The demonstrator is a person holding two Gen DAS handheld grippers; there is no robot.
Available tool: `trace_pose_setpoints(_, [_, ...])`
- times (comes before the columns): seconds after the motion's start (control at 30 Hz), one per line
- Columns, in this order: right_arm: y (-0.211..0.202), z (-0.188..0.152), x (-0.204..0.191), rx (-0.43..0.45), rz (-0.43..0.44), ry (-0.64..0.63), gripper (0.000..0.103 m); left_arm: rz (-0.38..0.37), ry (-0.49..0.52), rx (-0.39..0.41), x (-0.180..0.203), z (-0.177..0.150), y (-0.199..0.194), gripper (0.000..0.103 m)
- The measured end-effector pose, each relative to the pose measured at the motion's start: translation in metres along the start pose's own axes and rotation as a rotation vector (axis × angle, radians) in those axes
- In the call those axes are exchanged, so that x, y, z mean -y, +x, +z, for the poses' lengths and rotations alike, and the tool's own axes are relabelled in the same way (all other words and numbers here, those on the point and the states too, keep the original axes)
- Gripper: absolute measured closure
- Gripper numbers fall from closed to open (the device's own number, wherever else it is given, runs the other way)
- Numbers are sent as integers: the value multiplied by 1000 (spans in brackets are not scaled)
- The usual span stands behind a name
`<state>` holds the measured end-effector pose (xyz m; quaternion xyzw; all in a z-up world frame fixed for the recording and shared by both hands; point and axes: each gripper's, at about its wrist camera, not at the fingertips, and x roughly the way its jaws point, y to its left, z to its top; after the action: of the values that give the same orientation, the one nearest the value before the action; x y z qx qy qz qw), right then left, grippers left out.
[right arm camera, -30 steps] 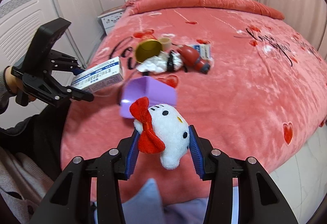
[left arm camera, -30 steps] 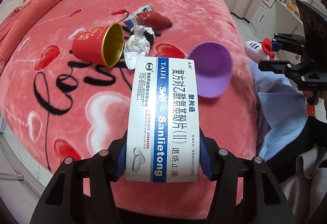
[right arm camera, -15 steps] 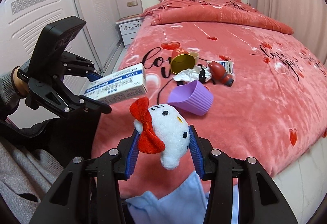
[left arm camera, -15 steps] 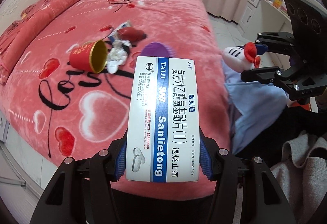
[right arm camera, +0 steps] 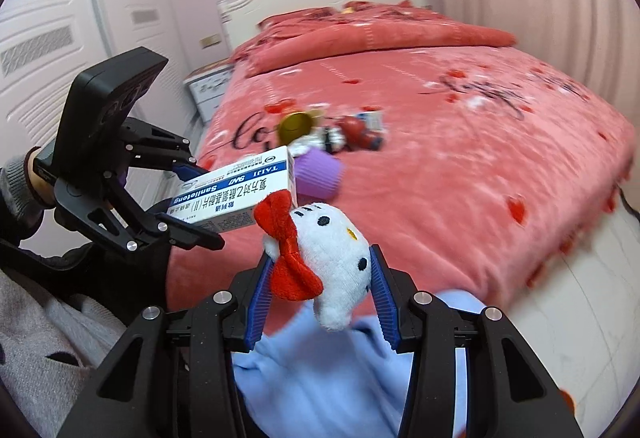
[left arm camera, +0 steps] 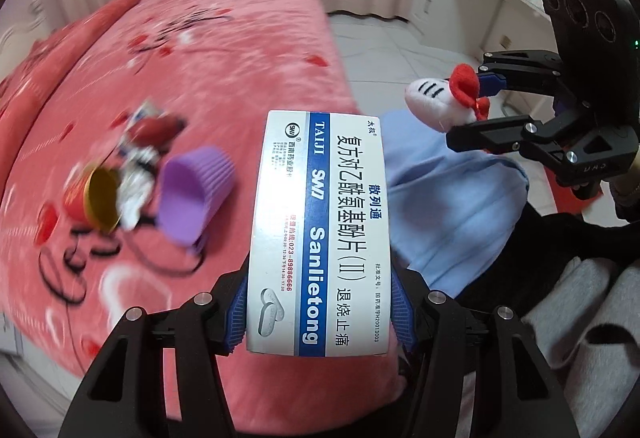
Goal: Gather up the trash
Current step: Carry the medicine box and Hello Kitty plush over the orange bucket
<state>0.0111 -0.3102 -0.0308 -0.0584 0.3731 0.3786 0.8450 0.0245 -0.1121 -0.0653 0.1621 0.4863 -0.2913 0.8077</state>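
Your left gripper (left arm camera: pixel 318 312) has its 2 blue pads pressed on the long sides of the white-and-blue Sanlietong medicine box (left arm camera: pixel 320 234), which sticks out forward, held off the bed's near edge. Your right gripper (right arm camera: pixel 320 302) is closed on a white plush cat head with a red bow (right arm camera: pixel 322 250), with light blue cloth (right arm camera: pixel 332 378) hanging beneath it. Both loads sit close together in the air — the box's far end is just beside the bow in the right wrist view. On the red heart-print blanket (left arm camera: pixel 248 50) a purple ribbed cup (left arm camera: pixel 196 194) lies tipped on its side, and beyond it, blurred, lie a red can with a gold inside (left arm camera: pixel 96 200), crumpled white paper (left arm camera: pixel 134 184) and a dark red item (left arm camera: pixel 154 126) — all clustered.
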Motion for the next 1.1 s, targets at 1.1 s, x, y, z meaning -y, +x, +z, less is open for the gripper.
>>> trace_pose_setpoints(1.1, [-158, -195, 229, 46, -479, 617, 58, -372, 558, -123, 209, 195, 179, 44])
